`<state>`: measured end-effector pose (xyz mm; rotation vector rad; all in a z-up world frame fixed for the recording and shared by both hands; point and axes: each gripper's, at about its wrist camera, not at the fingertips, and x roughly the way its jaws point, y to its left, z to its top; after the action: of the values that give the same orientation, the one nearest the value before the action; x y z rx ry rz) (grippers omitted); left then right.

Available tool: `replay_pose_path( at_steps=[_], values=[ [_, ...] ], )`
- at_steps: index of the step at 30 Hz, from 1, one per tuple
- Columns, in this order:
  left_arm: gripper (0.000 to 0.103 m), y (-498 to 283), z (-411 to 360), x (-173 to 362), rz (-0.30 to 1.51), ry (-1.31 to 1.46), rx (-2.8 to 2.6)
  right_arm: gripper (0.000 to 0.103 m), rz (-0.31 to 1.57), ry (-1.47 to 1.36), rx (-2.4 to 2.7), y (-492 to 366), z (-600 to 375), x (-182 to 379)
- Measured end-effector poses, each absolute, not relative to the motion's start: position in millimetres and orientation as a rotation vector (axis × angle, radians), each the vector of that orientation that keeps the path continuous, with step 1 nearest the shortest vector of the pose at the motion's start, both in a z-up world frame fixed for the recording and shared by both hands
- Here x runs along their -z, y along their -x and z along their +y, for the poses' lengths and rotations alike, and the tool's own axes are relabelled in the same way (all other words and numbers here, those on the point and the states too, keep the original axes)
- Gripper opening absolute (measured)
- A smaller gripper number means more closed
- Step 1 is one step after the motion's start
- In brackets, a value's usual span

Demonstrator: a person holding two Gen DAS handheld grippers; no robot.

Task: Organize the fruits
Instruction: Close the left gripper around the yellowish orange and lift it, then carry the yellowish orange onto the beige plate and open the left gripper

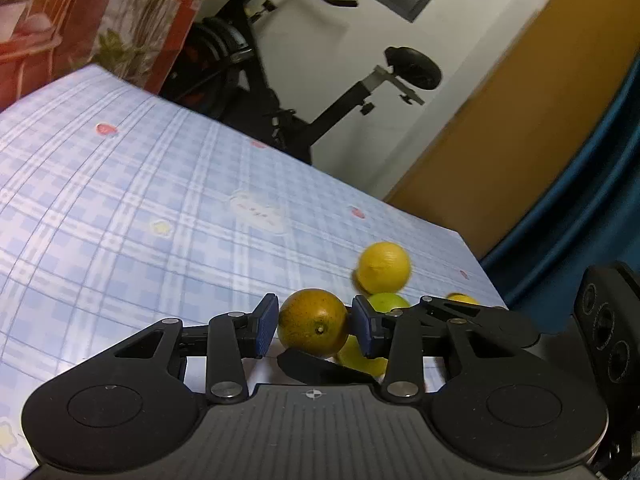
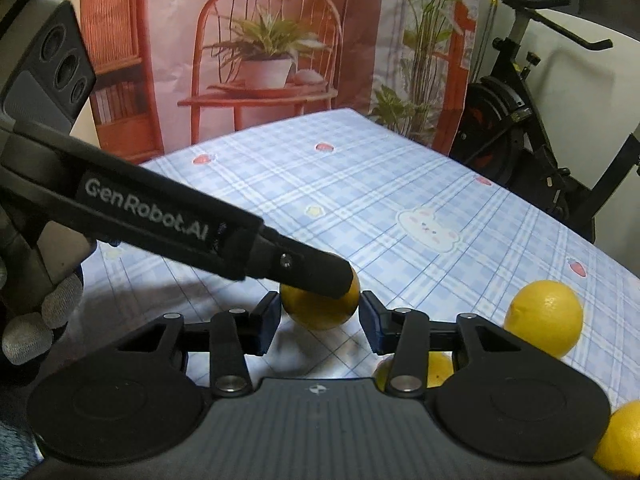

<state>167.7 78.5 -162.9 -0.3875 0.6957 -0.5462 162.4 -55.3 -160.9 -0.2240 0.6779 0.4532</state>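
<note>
The blue checked table [image 1: 120,200] fills both views. Low in the middle, the left gripper [image 1: 314,326] pinches an orange [image 1: 313,322]. The right gripper [image 2: 319,322] sits around it too, pads not quite touching. Lemon [image 1: 384,267] waits behind. Next, I think: lift gently.

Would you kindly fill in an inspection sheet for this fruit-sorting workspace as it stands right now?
Surface: blue checked tablecloth, flat, with small printed motifs.
Job's things: orange fruit between the pads; yellow fruit and green fruit loose behind it.
Clutter: nothing seen.
Grippers: left gripper shut on the orange fruit; right gripper straddles apparently the same fruit, contact unclear.
Cables: nothing seen.
Surroundings: exercise bike beyond the table, printed backdrop.
</note>
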Motion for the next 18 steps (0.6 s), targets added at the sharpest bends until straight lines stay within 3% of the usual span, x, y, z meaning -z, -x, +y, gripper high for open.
replay_pose_path(
  at_steps=[18],
  values=[
    [0.042,-144.3,-13.1,124.6,0.64,0.128,0.628,0.046,0.551,0.057,-0.344,-101.7,-122.6,130.7]
  ],
)
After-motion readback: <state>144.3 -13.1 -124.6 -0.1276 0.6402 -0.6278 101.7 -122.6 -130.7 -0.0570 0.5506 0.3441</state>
